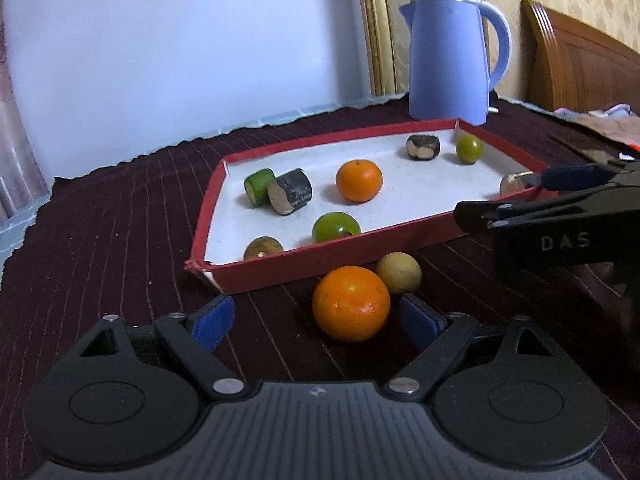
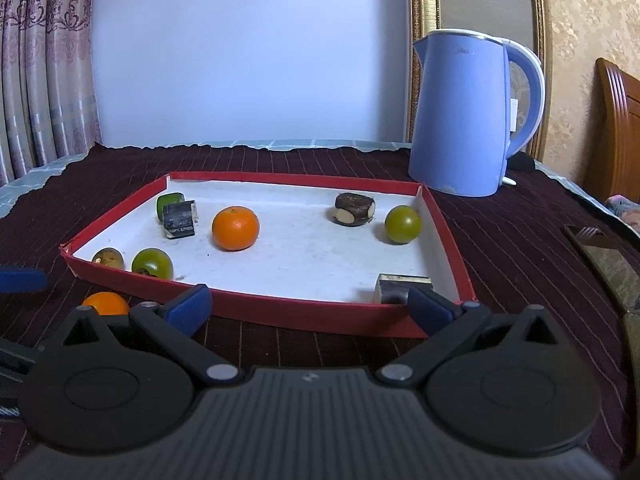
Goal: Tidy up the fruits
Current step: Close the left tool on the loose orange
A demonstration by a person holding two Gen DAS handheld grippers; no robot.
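A red tray with a white floor (image 1: 320, 256) (image 2: 304, 312) holds an orange (image 1: 359, 181) (image 2: 235, 227), green fruits (image 1: 335, 227) (image 2: 403, 224) and several dark cut pieces (image 1: 290, 196) (image 2: 354, 209). On the cloth in front of the tray lie a second orange (image 1: 351, 303) (image 2: 106, 303) and a pale yellow fruit (image 1: 398, 273). My left gripper (image 1: 320, 318) is open, its pads on either side of the second orange. My right gripper (image 2: 310, 308) is open and empty at the tray's near wall, beside a cut piece (image 2: 394, 286) in the near right corner.
A blue kettle (image 1: 452, 60) (image 2: 468, 116) stands behind the tray's far right corner. A dark striped cloth (image 1: 100, 240) covers the table. A wall and curtain (image 2: 40, 60) stand behind. A wooden headboard (image 1: 580, 68) and a flat object (image 2: 604, 256) are at the right.
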